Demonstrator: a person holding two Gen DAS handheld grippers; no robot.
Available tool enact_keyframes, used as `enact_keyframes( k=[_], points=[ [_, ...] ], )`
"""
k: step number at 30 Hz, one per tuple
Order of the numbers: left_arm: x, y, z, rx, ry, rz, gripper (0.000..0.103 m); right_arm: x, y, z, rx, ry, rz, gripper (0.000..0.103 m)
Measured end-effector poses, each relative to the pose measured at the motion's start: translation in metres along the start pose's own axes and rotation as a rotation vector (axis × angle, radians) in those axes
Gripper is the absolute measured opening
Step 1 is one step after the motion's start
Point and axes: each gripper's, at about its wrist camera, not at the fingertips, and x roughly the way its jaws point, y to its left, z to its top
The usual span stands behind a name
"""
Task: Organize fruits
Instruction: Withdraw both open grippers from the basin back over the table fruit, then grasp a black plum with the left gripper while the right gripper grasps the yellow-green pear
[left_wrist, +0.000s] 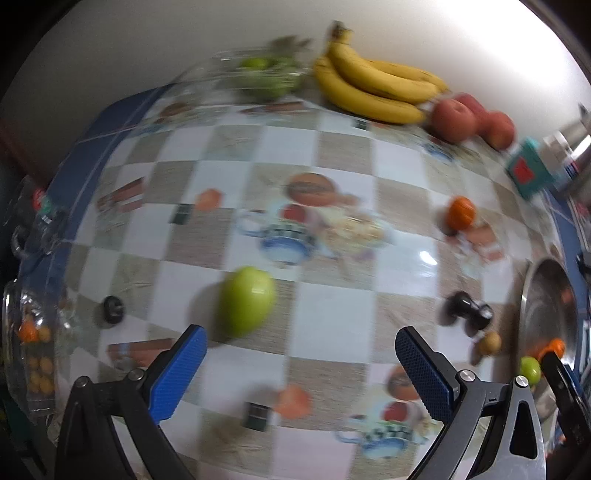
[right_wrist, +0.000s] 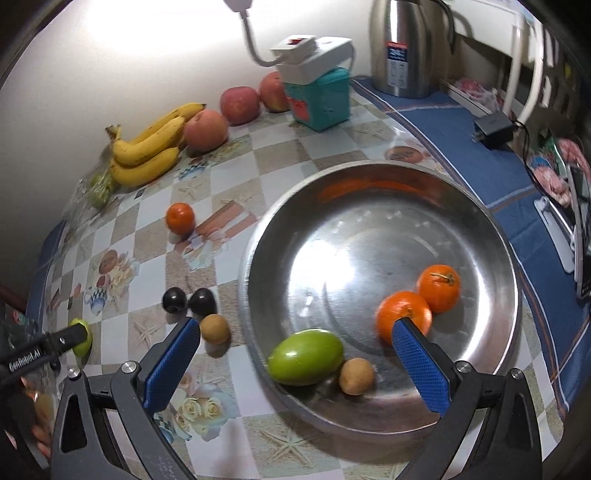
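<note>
My left gripper (left_wrist: 301, 334) is open and empty, just short of a green fruit (left_wrist: 246, 300) on the checkered tablecloth. My right gripper (right_wrist: 295, 328) is open and empty over the near rim of a steel bowl (right_wrist: 369, 177). The bowl holds a green fruit (right_wrist: 306, 356), a small brown fruit (right_wrist: 356, 376) and two oranges (right_wrist: 403, 314) (right_wrist: 439, 282). Loose on the table are an orange (right_wrist: 180, 218) (left_wrist: 460, 212), two dark plums (right_wrist: 173, 300) (right_wrist: 202, 301), a small brown fruit (right_wrist: 215, 328), bananas (right_wrist: 147, 147) (left_wrist: 373, 86) and red apples (right_wrist: 240, 104) (left_wrist: 452, 118).
A teal box (right_wrist: 321, 98) with a white power strip on it and a steel kettle (right_wrist: 406, 44) stand at the back. A glass bowl of green fruit (left_wrist: 266, 75) sits near the bananas. A clear container (left_wrist: 29, 350) with small orange fruits is at the left edge.
</note>
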Motion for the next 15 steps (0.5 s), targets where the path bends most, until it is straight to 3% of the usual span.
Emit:
enact_keyframes(
  k=[4,15],
  points=[
    [0.000,0.028,0.005,-0.051,-0.009,0.031,0.103,-0.001,0.018,-0.002,-0.032,-0.006,0.040,0.103],
    [-0.006,0.079,0.013,-0.060,-0.044,0.048,0.103,0.005,0.100,-0.012,-0.174,0.034,0.114,0.103]
  ],
)
